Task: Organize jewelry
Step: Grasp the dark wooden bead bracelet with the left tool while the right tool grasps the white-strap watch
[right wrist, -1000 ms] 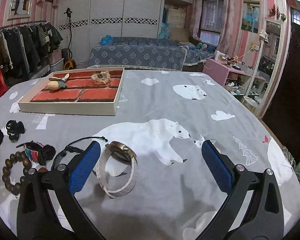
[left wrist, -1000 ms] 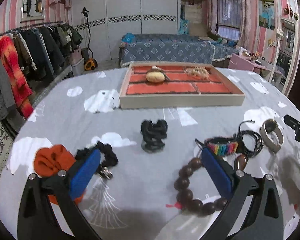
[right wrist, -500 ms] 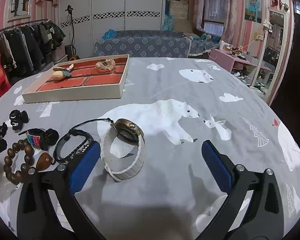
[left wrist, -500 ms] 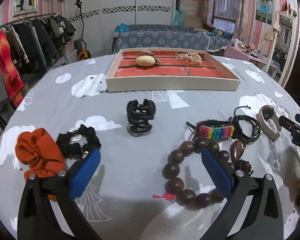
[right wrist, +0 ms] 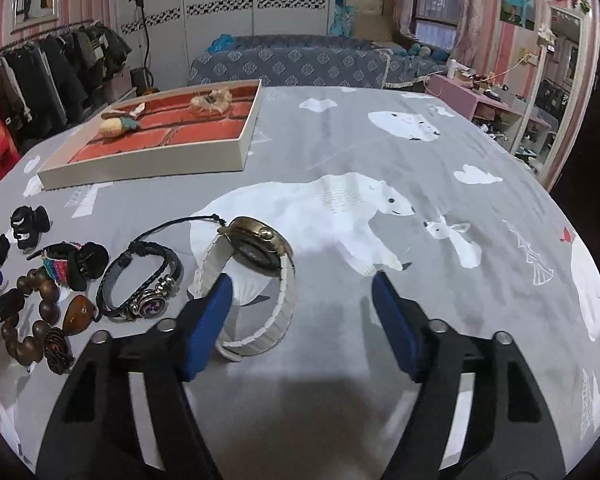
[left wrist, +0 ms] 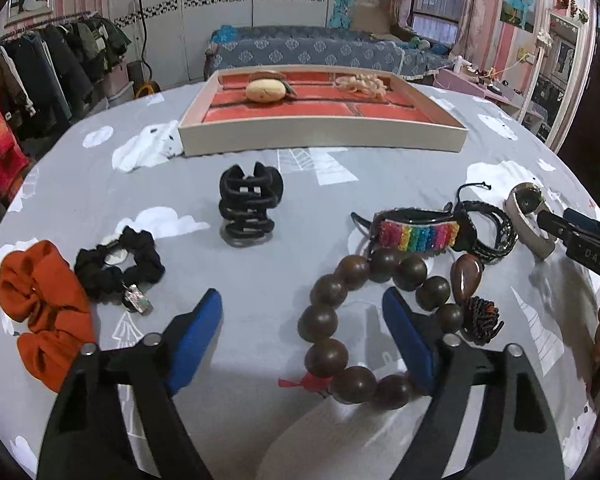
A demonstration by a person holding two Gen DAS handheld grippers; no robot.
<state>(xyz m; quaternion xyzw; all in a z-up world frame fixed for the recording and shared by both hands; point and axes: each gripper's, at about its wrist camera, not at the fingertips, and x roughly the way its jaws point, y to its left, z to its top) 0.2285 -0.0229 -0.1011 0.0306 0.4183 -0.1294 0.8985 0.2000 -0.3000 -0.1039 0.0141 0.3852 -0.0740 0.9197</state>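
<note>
Closing empty, both tongs [left wrist: 302, 312] [right wrist: 300, 294] face two scrunchies [left wrist: 118, 258], four bracelets [left wrist: 364, 320], one watch [right wrist: 256, 276].

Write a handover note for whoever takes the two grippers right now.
Left gripper: closing, nothing gripped; the wooden bead bracelet lies partly between its fingers.
Right gripper: closing, nothing gripped; the white-strap watch sits by its left finger.
Tray: two pieces already in its far compartments.
Left on the cloth: black hair claw, black scrunchie, orange scrunchie, rainbow bracelet, black cord bracelet, plus the beads and watch.
</note>
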